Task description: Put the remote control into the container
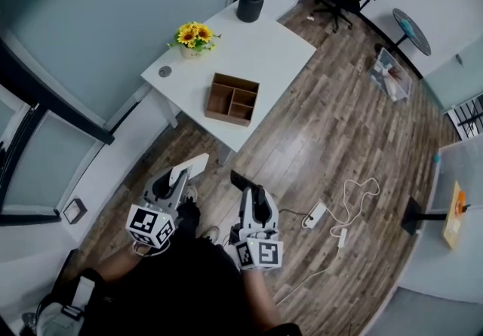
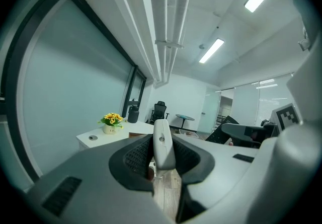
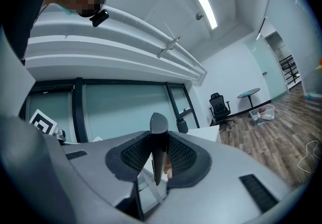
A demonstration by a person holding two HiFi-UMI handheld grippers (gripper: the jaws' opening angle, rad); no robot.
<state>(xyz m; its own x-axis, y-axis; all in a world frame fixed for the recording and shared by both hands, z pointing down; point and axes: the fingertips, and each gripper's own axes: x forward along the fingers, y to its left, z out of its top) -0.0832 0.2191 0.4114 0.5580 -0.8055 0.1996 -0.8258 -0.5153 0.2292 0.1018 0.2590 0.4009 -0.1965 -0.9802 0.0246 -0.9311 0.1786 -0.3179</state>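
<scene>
Head view: the person stood w/ both grippers held low at the near edge, well apart from the white table (image 1: 264, 47) farther off. The L gripper (image 1: 178, 177) was clamped on a white remote control (image 1: 192, 164), which stuck out past the jaws twd the table. The R gripper (image 1: 249, 192) was clamped on a dark remote control (image 1: 238, 180), also pointing to the far side.

Left gripper view: jaws pressed on both sides of the white remote control, held btwn the pads. Right gripper view: same, jaws tight on the dark remote control, its thin edge facing the camera.

The wooden container (image 1: 232, 99), w/ several compartments, sat on the table's near part, beyond both remotes and clear of both grippers. A pot of yellow flowers (image 1: 194, 38) stood at the table's left, a black jug (image 1: 250, 4) at its far corner. A white power strip (image 1: 315, 214) w/ cable lay on the wood floor (image 1: 339, 123), right of the R gripper.
</scene>
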